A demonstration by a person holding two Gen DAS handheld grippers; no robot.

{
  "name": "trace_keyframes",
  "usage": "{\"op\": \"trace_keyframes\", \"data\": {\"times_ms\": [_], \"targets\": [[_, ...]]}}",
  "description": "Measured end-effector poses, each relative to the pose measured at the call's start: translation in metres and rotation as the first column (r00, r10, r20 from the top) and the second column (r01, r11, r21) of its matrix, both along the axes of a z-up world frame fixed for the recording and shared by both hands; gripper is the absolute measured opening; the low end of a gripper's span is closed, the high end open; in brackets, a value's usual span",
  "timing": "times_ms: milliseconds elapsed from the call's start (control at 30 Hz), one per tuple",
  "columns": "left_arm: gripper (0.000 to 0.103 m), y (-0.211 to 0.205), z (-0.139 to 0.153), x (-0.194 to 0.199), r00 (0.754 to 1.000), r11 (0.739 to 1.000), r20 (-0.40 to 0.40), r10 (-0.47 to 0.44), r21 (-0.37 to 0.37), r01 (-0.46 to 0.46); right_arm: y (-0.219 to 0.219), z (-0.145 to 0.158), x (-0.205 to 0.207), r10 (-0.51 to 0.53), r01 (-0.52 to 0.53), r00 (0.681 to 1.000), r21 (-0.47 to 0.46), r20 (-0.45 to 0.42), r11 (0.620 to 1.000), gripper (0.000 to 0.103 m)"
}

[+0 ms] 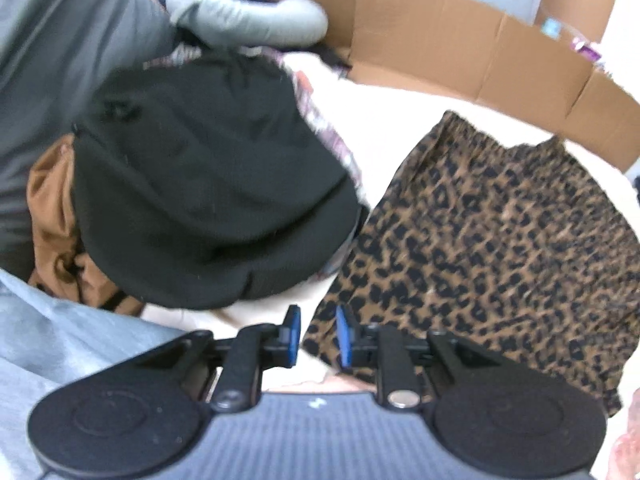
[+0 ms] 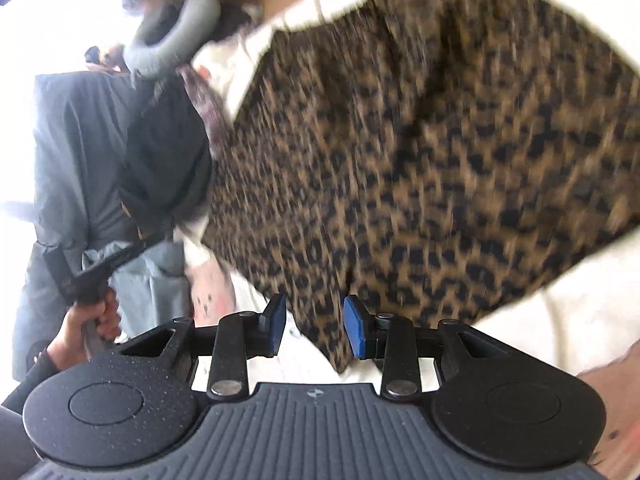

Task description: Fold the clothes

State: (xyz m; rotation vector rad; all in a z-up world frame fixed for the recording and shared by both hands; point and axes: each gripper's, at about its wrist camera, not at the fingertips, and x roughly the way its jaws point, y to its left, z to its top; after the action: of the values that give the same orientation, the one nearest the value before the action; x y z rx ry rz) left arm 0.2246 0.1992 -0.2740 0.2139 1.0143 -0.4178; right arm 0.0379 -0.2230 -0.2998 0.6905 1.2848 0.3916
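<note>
left tongs (image 1: 318, 334): open, empty, over skirt's near-left corner | right tongs (image 2: 314, 326): open, empty, skirt's near corner between pads, contact unclear | skirt (image 1: 492, 236): leopard print, thin, gathered waistband at far edge, flat on cream bench (image 1: 384, 128) | black garment (image 1: 208, 184): matte, rounded heap, left of skirt | cardboard (image 1: 460, 52) beyond

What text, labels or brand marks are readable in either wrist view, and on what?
None can be read.
Left gripper housing: a small pale mark, too small to read.
Right gripper housing: a small round emblem, no legible letters.
Cardboard wall: no print visible.
Leopard-print garment: pattern only, no tag in view.
Small colourful items behind the cardboard: too blurred to read.
</note>
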Motion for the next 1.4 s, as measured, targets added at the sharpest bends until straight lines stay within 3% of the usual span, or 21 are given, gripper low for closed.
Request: {"op": "trace_keyframes", "data": {"times_ms": [100,333,467,533,700,833,1033,1100,1200,1267,1400], "targets": [[0.025,-0.003,0.025,-0.010,0.999,0.996,0.027,-0.026,-0.081,0.028,-0.013,0.035,0.013,-0.024,0.027,0.998,-0.053,0.050,0.998,0.035],[0.026,-0.016,0.063,-0.035,0.988,0.989,0.122,-0.099,-0.101,0.112,-0.045,0.107,0.028,-0.095,0.122,0.982,-0.167,0.161,0.978,0.038],[0.025,-0.010,0.057,-0.034,0.999,0.992,0.032,-0.019,-0.127,0.023,-0.058,0.141,0.033,-0.097,0.150,0.971,-0.239,0.218,0.959,0.040],[0.025,-0.008,0.059,-0.039,1.000,0.994,0.024,0.012,-0.105,-0.009,-0.065,0.154,0.034,-0.098,0.162,0.966,-0.266,0.240,0.950,0.046],[0.025,-0.002,0.075,-0.045,0.999,0.995,0.021,0.038,-0.090,-0.036,-0.090,0.183,0.031,-0.094,0.190,0.960,-0.370,0.264,0.909,0.046],[0.026,-0.003,0.093,-0.046,0.999,0.997,0.034,0.038,-0.066,-0.036,-0.114,0.200,0.029,-0.110,0.217,0.954,-0.391,0.278,0.894,0.047],[0.027,-0.005,0.121,-0.046,0.998,0.999,0.052,0.039,-0.031,-0.037,-0.139,0.196,0.033,-0.097,0.213,0.952,-0.400,0.291,0.891,0.048],[0.027,-0.006,0.130,-0.046,0.998,0.999,0.058,0.039,-0.019,-0.038,-0.144,0.185,0.037,-0.062,0.170,0.959,-0.387,0.276,0.906,0.048],[0.031,-0.009,0.144,-0.047,0.997,1.000,0.073,0.030,0.004,-0.030,-0.148,0.165,0.046,0.002,0.113,0.966,-0.427,0.260,0.897,0.048],[0.037,-0.017,0.153,-0.044,0.996,1.000,0.091,0.002,0.029,-0.005,-0.150,0.152,0.050,0.018,0.097,0.968,-0.438,0.251,0.894,0.048],[0.037,-0.027,0.154,-0.030,0.995,0.998,0.098,-0.020,0.055,0.014,-0.151,0.122,0.052,0.032,0.081,0.969,-0.438,0.245,0.895,0.047]]}}
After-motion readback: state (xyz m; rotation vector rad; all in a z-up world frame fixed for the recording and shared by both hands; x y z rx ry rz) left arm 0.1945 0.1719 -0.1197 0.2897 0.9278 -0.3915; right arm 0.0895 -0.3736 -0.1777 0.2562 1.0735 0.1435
